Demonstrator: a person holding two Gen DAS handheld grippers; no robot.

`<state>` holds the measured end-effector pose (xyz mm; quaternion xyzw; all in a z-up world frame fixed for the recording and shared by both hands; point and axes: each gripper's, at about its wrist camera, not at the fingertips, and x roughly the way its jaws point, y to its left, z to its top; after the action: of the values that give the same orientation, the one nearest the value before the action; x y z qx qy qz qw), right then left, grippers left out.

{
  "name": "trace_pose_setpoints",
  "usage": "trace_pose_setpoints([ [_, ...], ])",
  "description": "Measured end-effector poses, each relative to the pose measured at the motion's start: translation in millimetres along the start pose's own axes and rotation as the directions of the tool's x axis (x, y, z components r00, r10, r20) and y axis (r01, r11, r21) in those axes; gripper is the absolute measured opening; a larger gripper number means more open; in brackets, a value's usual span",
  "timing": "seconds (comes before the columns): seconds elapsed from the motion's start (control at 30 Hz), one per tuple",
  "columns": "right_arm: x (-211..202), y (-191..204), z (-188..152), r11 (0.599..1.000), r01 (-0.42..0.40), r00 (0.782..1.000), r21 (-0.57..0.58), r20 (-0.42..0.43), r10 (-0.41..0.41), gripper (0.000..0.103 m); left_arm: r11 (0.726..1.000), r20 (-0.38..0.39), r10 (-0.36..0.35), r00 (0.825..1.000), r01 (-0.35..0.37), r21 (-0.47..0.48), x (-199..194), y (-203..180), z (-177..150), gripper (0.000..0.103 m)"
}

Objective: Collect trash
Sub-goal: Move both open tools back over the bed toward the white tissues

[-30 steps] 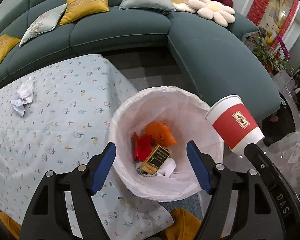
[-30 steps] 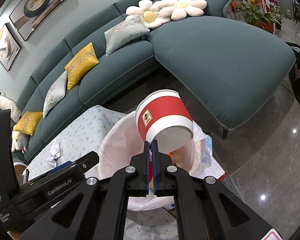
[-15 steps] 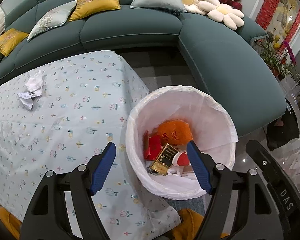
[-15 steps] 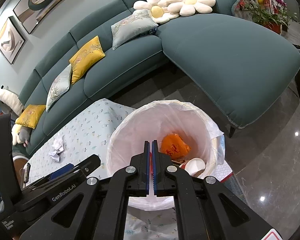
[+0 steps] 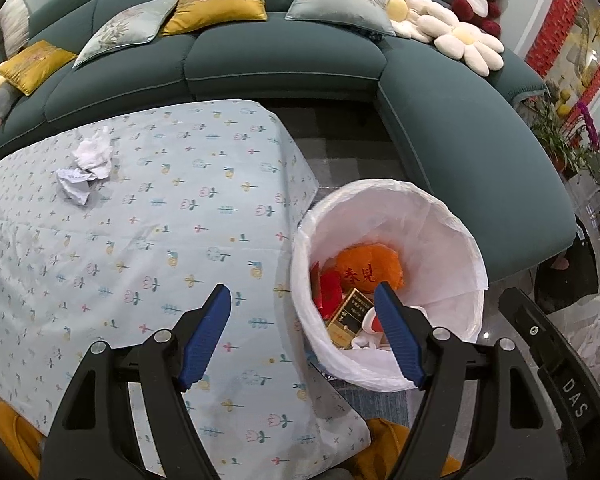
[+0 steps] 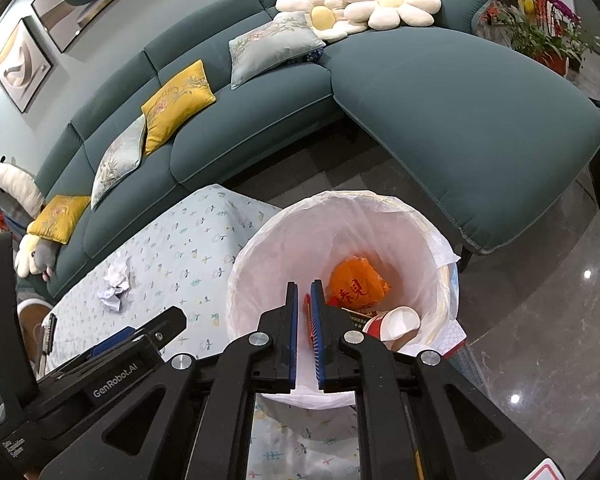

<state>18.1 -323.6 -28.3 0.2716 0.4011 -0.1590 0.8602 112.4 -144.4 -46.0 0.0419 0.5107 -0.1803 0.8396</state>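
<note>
Lined bin (image 6: pixel 260 248) beside table (image 5: pixel 160 240) holds red-white cup (image 6: pixel 392 322), orange bag (image 6: pixel 358 284), possibly a carton. Crumpled paper (image 5: pixel 86 164) on table. Left gripper (image 5: pixel 302 306) wide open, empty; right gripper (image 6: pixel 305 292) slightly parted, empty.

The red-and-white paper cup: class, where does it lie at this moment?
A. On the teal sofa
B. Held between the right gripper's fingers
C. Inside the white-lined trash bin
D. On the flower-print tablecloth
C: the red-and-white paper cup lies on its side inside the white-lined trash bin, beside the orange bag; nothing sits between the right gripper fingers.
</note>
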Motion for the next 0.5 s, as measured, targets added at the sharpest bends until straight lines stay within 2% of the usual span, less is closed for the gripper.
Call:
trace_pose_setpoints([
  [0.13, 0, 14, -2, 1.000, 0.000, 1.000, -0.023, -0.002, 0.000, 0.012, 1.000, 0.007, 0.006, 1.000, -0.006, -0.024, -5, 16, 0, 0.070],
  [0.2, 0, 21, -3, 1.000, -0.002, 1.000, -0.030, 0.000, 0.002, 0.021, 0.999, 0.010, 0.009, 1.000, -0.008, -0.038, -7, 24, 0, 0.070],
  [0.43, 5, 55, -9, 0.996, -0.010, 1.000, -0.084, -0.013, 0.009, 0.023, 0.994, 0.016, 0.033, 0.999, -0.031, -0.103, -12, 65, 1, 0.071],
  [0.5, 7, 66, -10, 0.995, -0.015, 1.000, -0.096, -0.017, 0.013, 0.027, 0.990, 0.015, 0.046, 0.999, -0.043, -0.132, -12, 81, 2, 0.072],
])
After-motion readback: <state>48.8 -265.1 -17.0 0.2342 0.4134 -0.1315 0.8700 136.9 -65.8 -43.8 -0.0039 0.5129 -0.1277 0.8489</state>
